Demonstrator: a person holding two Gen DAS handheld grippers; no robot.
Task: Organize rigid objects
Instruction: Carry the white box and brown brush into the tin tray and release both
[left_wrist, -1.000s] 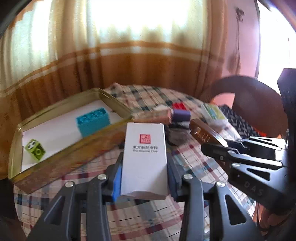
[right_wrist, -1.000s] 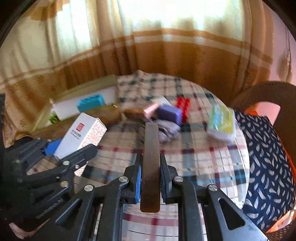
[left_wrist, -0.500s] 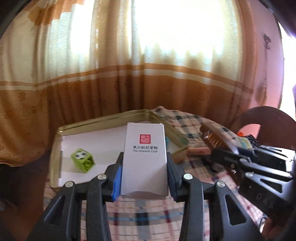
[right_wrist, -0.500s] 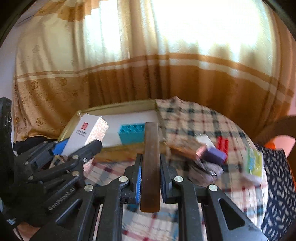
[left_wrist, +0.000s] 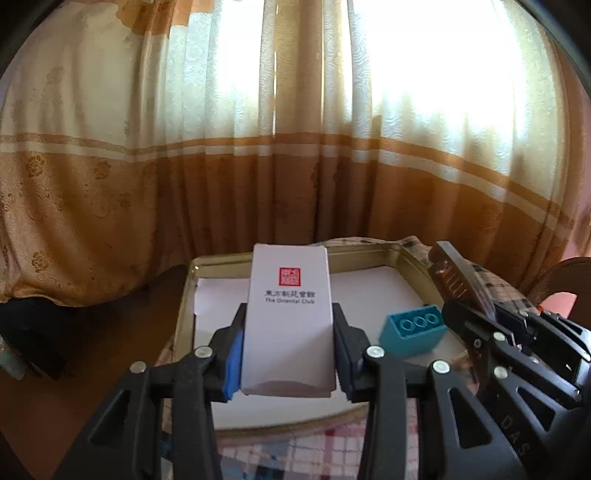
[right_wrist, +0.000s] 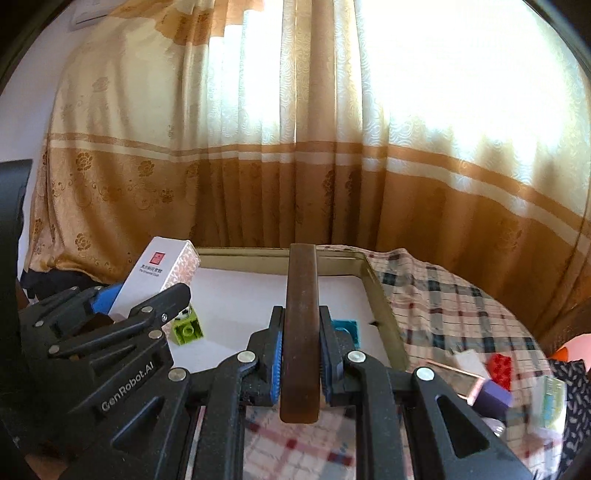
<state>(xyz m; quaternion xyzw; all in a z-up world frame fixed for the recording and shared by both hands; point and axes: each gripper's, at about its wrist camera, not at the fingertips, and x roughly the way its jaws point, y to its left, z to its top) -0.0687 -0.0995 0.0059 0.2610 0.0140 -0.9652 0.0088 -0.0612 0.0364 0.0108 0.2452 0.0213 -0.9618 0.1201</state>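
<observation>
1. Left claw (left_wrist: 288, 350) is clamped hard on the white carton (left_wrist: 289, 317), red seal and "The Oriental Club" print facing up, both pads pressed against its long sides.
2. That carton hangs over the gold tin tray (left_wrist: 369, 253), above the tray's white lining, tilted upward toward the curtain (left_wrist: 258, 147).
3. Right claw (right_wrist: 300, 365) is squeezed shut on a dark brown bar (right_wrist: 301, 325), which stands edge-on between the blue-padded fingers (right_wrist: 277, 363) and pokes forward over the tray.
4. In the left view the same bar (left_wrist: 456, 280) angles in from the right, over the tray's right rim.
5. Down in the tray: a teal brick (left_wrist: 413, 330) with three round studs sits near the right wall, and a lime-green block (right_wrist: 186, 330) lies on the lining just beside the left claw's finger.
6. Out on the checked desk (right_wrist: 443, 302), right of the tray, wait a red brick (right_wrist: 500, 365), a purple block (right_wrist: 495, 397) and a pink-edged flat box (right_wrist: 454, 380), grouped close together; whether they touch is too blurred to call.
</observation>
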